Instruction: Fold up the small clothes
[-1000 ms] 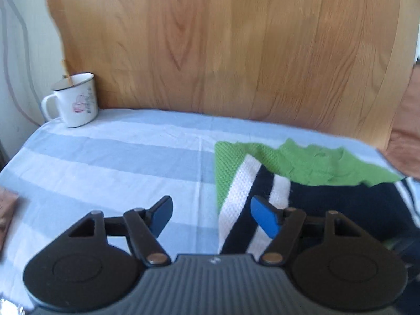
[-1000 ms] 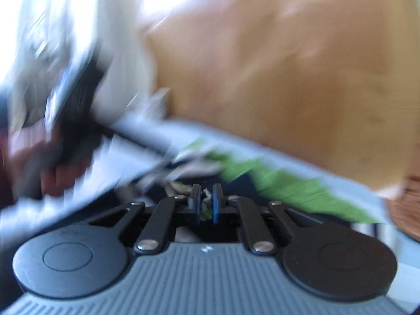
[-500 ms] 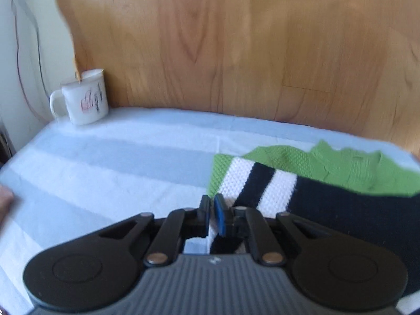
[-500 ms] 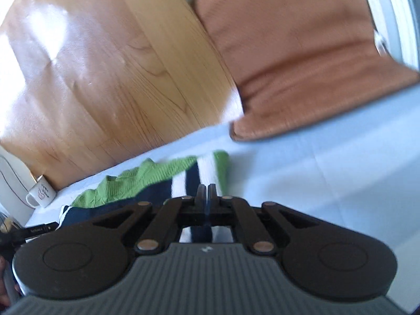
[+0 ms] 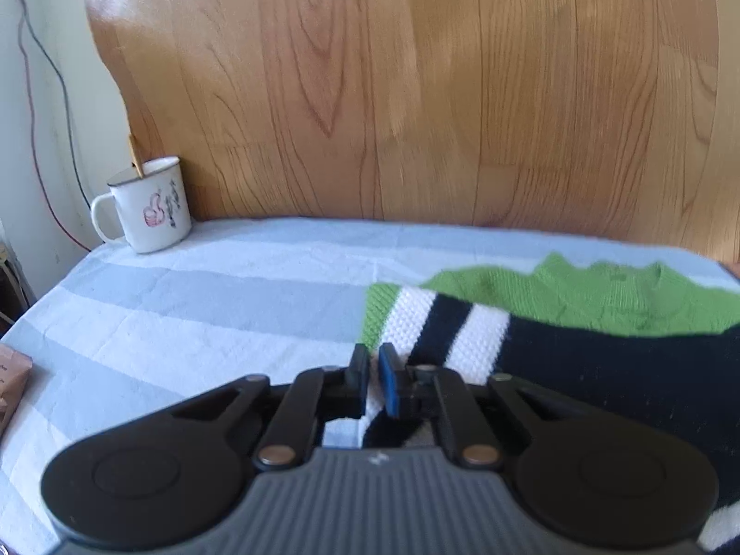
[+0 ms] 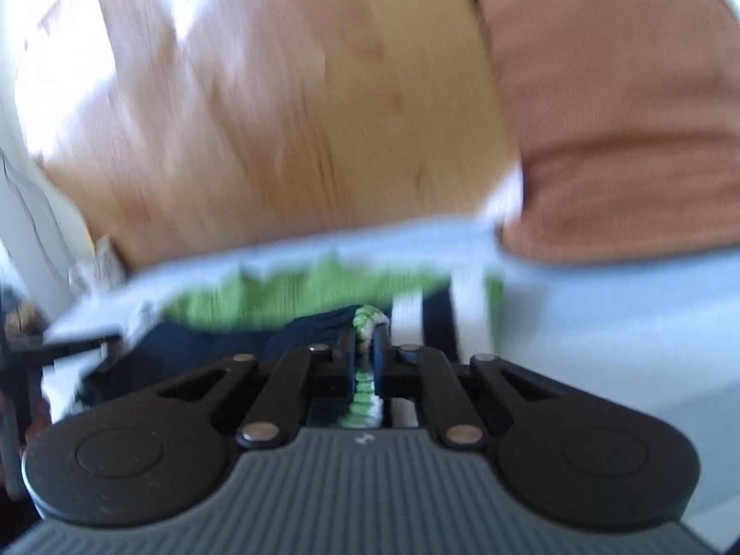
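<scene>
Enamel mug (image 5: pixel 150 206) sits far left by the wood headboard (image 5: pixel 416 92). Moving right, the left gripper (image 5: pixel 373 379) is clamped on the sweater (image 5: pixel 601 347) edge, on the striped sheet (image 5: pixel 185 305). Right gripper (image 6: pixel 364 360) pinches a green-white knit fold of it; that view's blurry.

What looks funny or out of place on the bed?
A white mug with a wooden stick in it sits on the striped sheet against the headboard, where a tug on the cloth might tip it.
</scene>
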`<state>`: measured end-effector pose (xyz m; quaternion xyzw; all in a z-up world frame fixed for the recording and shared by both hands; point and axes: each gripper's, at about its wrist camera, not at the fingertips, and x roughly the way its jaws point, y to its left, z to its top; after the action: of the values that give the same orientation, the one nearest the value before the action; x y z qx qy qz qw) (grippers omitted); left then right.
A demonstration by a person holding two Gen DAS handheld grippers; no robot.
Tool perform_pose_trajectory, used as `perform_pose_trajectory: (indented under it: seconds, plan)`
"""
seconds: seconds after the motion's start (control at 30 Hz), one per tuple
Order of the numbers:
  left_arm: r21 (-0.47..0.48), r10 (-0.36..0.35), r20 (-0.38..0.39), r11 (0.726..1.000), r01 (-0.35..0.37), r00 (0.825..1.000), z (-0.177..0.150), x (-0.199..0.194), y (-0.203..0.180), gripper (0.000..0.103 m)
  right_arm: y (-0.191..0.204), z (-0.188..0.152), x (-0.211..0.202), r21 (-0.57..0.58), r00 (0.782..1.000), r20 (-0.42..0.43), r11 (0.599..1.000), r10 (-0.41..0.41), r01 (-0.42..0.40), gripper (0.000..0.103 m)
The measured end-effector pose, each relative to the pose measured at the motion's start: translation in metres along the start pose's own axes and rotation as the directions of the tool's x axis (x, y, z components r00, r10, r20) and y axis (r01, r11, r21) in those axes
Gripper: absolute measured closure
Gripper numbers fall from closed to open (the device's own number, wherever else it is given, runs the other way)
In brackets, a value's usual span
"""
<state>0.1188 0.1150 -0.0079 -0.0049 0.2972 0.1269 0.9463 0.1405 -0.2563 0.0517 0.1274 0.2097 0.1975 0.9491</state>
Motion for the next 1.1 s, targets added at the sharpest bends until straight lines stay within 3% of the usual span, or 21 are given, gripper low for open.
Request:
perform_pose_trajectory:
  seconds: [0.07, 0.1, 0.2, 0.43, 0.5, 0.57, 0.7, 0.77, 0.83, 0.97, 1.03, 1.1]
  plan:
    - [-0.006, -0.015, 0.019, 1.0, 0.015, 1.0, 0.0, -0.002, 0.0, 0.097, -0.008, 0.008, -0.007, 0.026, 0.998, 0.059, 0.999, -0.023, 0.022, 0.093]
    - [0.007, -0.017, 0.016, 1.0, 0.017, 1.0, 0.0, -0.002, -0.003, 0.097, -0.01, 0.01, -0.002, 0.027, 0.998, 0.047, 0.999, -0.036, 0.034, 0.093]
    - [0.066, 0.03, -0.013, 0.997, -0.029, 0.999, 0.0, 0.003, -0.014, 0.096, -0.013, -0.006, 0.032, -0.053, 0.987, -0.128, 0.994, -0.097, 0.091, 0.089]
    - [0.067, 0.061, -0.043, 0.996, -0.058, 0.997, 0.001, 0.01, -0.014, 0.089, -0.054, -0.014, 0.015, 0.208, 0.997, -0.075, 0.978, -0.011, 0.027, 0.081]
    - [0.066, 0.07, -0.041, 0.996, -0.067, 0.997, 0.001, 0.01, -0.014, 0.088, -0.052, -0.015, 0.006, 0.225, 0.998, -0.059, 0.974, -0.009, 0.022, 0.079]
    - [0.052, 0.073, -0.043, 0.996, -0.071, 0.996, 0.001, 0.01, -0.012, 0.083, -0.051, -0.02, -0.007, 0.247, 0.999, -0.04, 0.969, -0.011, 0.02, 0.072]
    - [0.024, 0.066, -0.051, 0.998, -0.065, 0.996, 0.002, 0.011, -0.007, 0.081, -0.052, -0.033, -0.035, 0.298, 0.999, -0.032, 0.955, 0.012, -0.002, 0.072]
    - [0.047, 0.072, -0.058, 0.997, -0.069, 0.996, 0.003, 0.011, -0.008, 0.072, -0.052, -0.039, -0.053, 0.311, 0.999, -0.03, 0.95, 0.027, -0.017, 0.072]
    - [0.048, 0.037, -0.081, 0.998, -0.033, 0.996, 0.003, 0.004, 0.001, 0.061, -0.048, -0.046, -0.074, 0.318, 0.998, -0.032, 0.947, 0.06, -0.046, 0.072]
    - [-0.057, -0.166, -0.129, 0.986, 0.16, 0.978, -0.01, -0.042, 0.044, 0.055, -0.034, -0.067, -0.109, 0.269, 0.989, -0.089, 0.959, 0.12, -0.092, 0.064]
    - [-0.036, -0.206, -0.137, 0.978, 0.203, 0.969, -0.026, -0.074, 0.059, 0.051, -0.03, -0.079, -0.123, 0.262, 0.983, -0.119, 0.959, 0.14, -0.105, 0.064]
    - [0.007, -0.231, -0.138, 0.972, 0.234, 0.963, -0.047, -0.108, 0.069, 0.04, -0.027, -0.092, -0.137, 0.26, 0.98, -0.138, 0.96, 0.145, -0.105, 0.063]
